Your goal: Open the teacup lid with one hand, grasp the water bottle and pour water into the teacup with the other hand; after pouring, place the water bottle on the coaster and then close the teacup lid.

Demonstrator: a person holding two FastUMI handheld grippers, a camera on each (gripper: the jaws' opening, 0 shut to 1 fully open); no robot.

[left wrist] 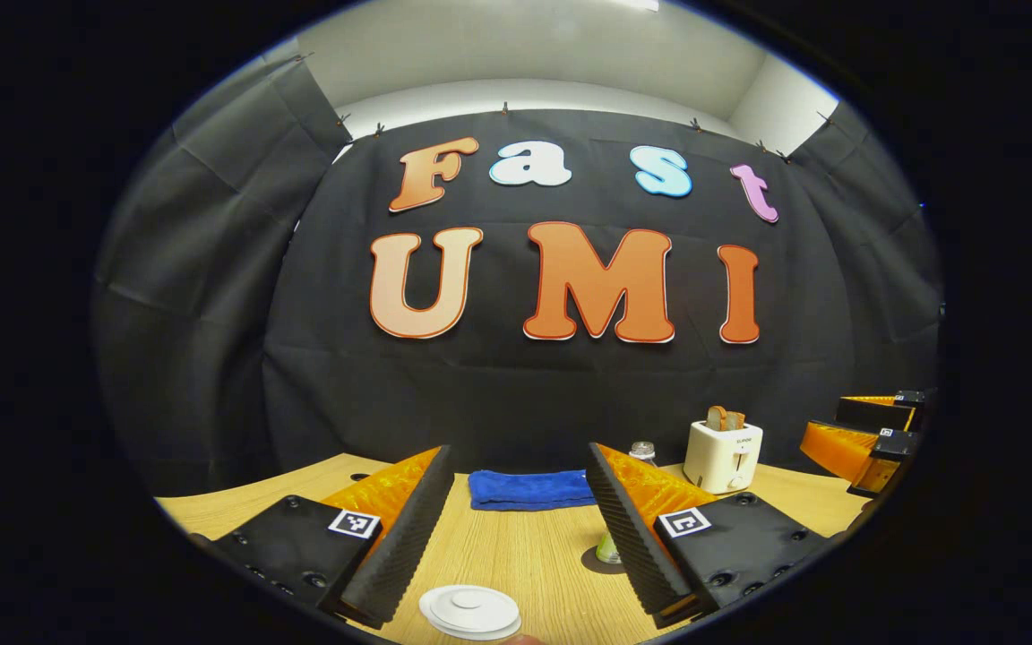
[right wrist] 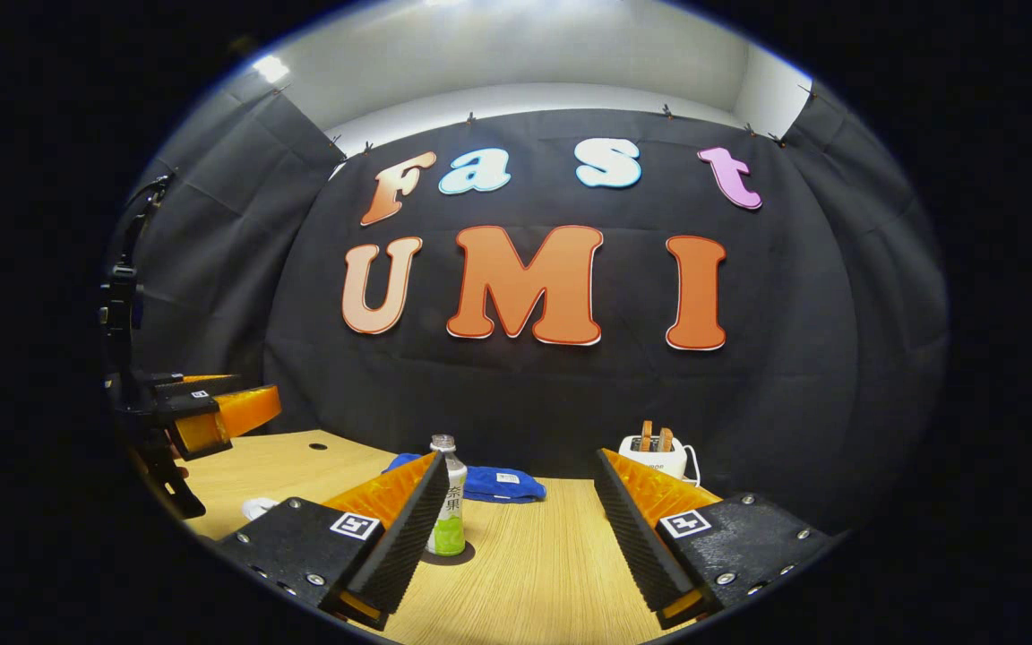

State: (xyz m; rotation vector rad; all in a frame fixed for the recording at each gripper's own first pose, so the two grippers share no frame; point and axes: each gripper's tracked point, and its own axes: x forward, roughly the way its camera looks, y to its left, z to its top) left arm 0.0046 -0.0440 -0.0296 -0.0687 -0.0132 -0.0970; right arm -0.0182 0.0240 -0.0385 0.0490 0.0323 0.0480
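Ahead, open table [right wrist: 534, 564] between claw [right wrist: 516, 528] fingers.

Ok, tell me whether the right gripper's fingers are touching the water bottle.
Apart. The right gripper view shows the right gripper open, and the water bottle stands farther back on the table, partly hidden behind the inner edge of one finger, unclamped.

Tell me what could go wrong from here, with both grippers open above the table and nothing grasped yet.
1. The water bottle is tall and narrow and stands just beside the right gripper's left finger; a sideways approach could tip it.
2. The white teacup lid sits low, at the near edge of the left gripper view; the left gripper could pinch it off-centre and drop it.
3. The blue towel and toaster stand behind; overshooting may bump them.
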